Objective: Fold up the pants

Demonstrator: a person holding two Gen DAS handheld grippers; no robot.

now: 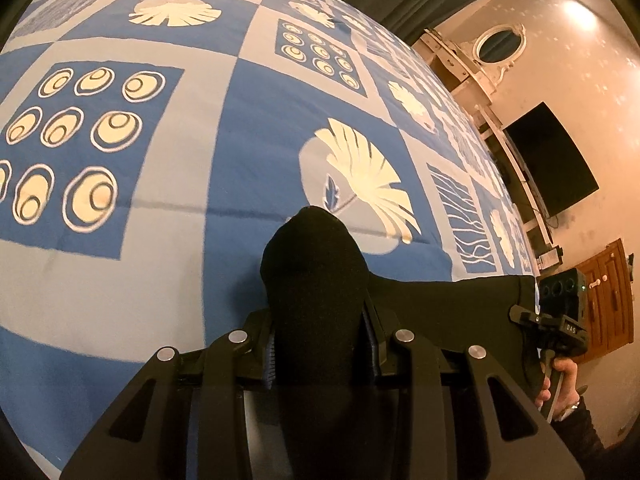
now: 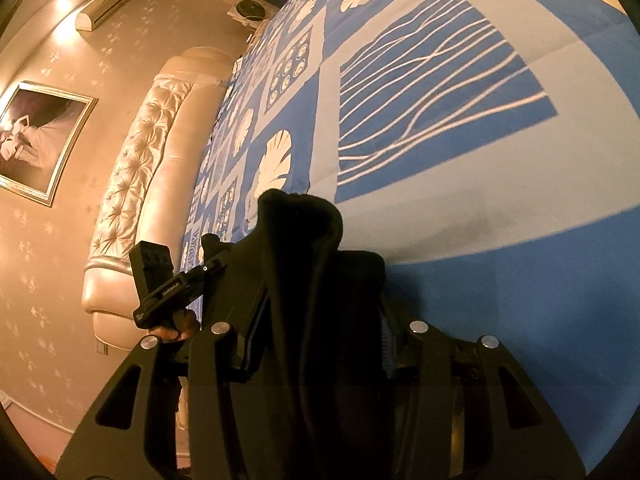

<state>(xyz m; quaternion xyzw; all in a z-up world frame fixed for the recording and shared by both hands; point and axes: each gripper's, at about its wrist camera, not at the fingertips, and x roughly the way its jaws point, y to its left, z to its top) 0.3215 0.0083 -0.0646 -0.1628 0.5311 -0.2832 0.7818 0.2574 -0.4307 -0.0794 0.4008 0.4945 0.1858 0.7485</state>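
Blue and grey patchwork bedspread (image 1: 192, 184) fills most of both views, printed with cream leaves, ringed ovals and wavy lines, and lying smooth on the bed. Beyond it the room is warmly lit: a tufted cream headboard (image 2: 132, 184) runs down the left of the right-wrist view beside a framed picture (image 2: 36, 140) and a wall air conditioner (image 2: 106, 2), while a dark television (image 1: 554, 160) and a wooden cabinet (image 1: 608, 300) sit at the right edge of the left-wrist view.

Black pants (image 1: 316, 300) are held up over the bed's near side, bunched at lower centre of each view and stretched between the two tools. Left tongs (image 1: 320, 356) are clamped on one bunch of the cloth; right tongs (image 2: 320, 344) are clamped on another, thicker one.

To my eye the fold is being carried across. Doing it well means keeping both grips firm and level, holding the span between them taut so no slack creases in, then lowering the edge squarely onto the flat spread before letting go.
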